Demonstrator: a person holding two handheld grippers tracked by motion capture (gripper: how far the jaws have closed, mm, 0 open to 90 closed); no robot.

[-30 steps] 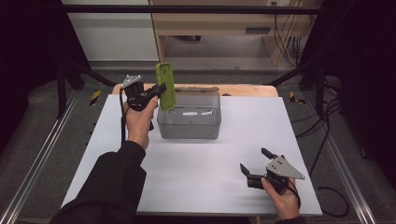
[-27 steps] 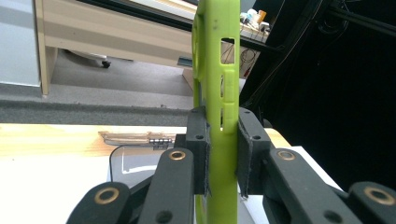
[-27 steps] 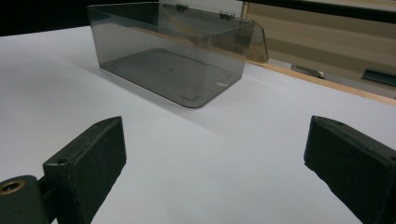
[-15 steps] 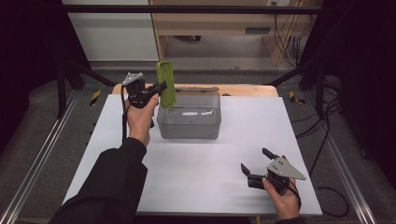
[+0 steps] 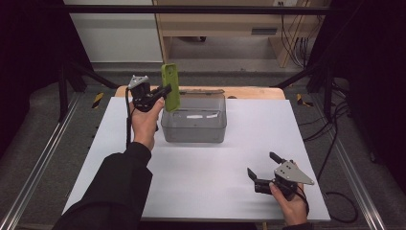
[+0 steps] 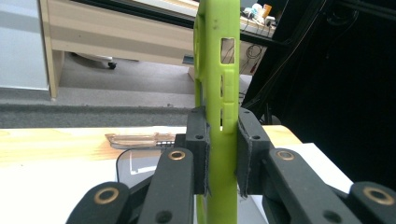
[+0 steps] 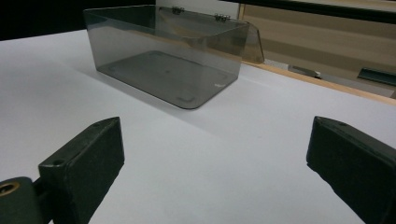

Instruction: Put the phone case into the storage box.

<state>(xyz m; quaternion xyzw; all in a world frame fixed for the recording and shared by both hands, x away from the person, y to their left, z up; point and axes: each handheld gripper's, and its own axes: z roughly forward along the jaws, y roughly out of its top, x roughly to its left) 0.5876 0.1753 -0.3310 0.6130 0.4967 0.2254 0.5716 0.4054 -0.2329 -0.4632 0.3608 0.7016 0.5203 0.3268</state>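
Observation:
A green phone case (image 5: 170,87) stands upright in the air over the left end of a clear smoky plastic box (image 5: 194,120). My left gripper (image 5: 163,92) is shut on it, and in the left gripper view the pads (image 6: 200,140) press both sides of the green phone case (image 6: 219,93). The box (image 7: 166,51) is open, its lid folded back, with nothing inside. My right gripper (image 5: 262,168) rests low near the table's front right, open, with bare table between its fingers (image 7: 88,158).
The white table top (image 5: 201,182) ends in a wooden strip (image 5: 249,92) at the back. Metal rails run along both sides. Behind the table are a wooden bench and cables on the floor.

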